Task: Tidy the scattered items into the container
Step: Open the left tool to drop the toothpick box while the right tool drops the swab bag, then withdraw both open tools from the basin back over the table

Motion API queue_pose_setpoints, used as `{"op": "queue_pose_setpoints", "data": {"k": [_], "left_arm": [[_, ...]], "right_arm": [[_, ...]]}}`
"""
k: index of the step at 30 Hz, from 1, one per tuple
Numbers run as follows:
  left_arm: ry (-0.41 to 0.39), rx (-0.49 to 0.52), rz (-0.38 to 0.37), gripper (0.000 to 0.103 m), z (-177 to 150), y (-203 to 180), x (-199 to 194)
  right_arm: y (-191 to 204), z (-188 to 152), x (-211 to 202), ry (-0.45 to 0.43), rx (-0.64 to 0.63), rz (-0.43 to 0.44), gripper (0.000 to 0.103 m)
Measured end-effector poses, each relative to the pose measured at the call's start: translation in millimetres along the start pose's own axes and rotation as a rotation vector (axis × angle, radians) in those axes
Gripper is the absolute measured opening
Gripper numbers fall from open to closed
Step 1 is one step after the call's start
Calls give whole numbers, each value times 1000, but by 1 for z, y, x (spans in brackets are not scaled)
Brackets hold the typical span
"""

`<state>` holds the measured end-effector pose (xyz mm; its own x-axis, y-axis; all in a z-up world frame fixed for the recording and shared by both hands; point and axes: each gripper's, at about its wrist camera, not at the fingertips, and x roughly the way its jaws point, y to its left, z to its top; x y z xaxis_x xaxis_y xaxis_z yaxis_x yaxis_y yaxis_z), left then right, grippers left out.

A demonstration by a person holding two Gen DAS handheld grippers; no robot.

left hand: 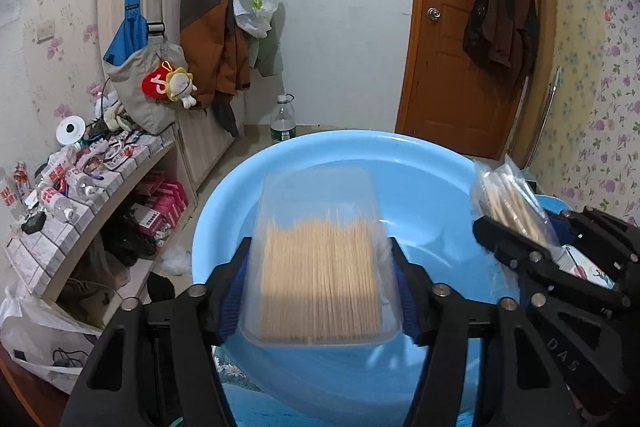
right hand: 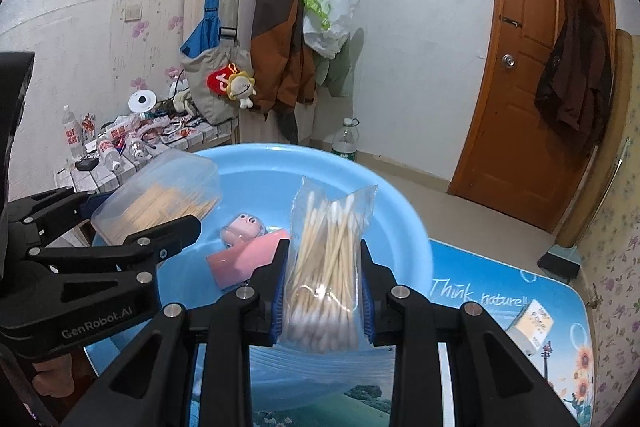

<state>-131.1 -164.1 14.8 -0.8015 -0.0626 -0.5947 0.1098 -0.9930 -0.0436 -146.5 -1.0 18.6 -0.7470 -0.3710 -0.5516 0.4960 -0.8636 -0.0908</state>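
Blue basin (left hand: pixel 420 163), left tongs (left hand: pixel 320 243) loose around toothpick box (left hand: pixel 320 275), right tongs (right hand: pixel 323 246) clenching swab bag (right hand: pixel 325 279), pink case (right hand: pixel 242 229) right-view only.

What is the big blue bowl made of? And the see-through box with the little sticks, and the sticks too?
The blue basin looks like smooth, slightly glossy plastic, since light shines off its rim. The clear box seems to be thin plastic too, because you can see right through it. The sticks inside are pale tan, probably wood or bamboo, though they are too blurred to be sure.
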Motion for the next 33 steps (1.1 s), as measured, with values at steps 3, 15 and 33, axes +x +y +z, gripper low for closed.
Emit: {"op": "queue_pose_setpoints", "data": {"k": [3, 15, 33], "left_arm": [[-26, 17, -3, 77, -1, -2, -5], [-43, 36, -8, 77, 0, -6, -13], [-57, 37, 7, 82, 2, -9, -28]], "right_arm": [[3, -3, 7, 8, -5, 3, 30], [1, -6, 8, 13, -6, 2, 30], [-15, -10, -9, 19, 38, -27, 67]]}}
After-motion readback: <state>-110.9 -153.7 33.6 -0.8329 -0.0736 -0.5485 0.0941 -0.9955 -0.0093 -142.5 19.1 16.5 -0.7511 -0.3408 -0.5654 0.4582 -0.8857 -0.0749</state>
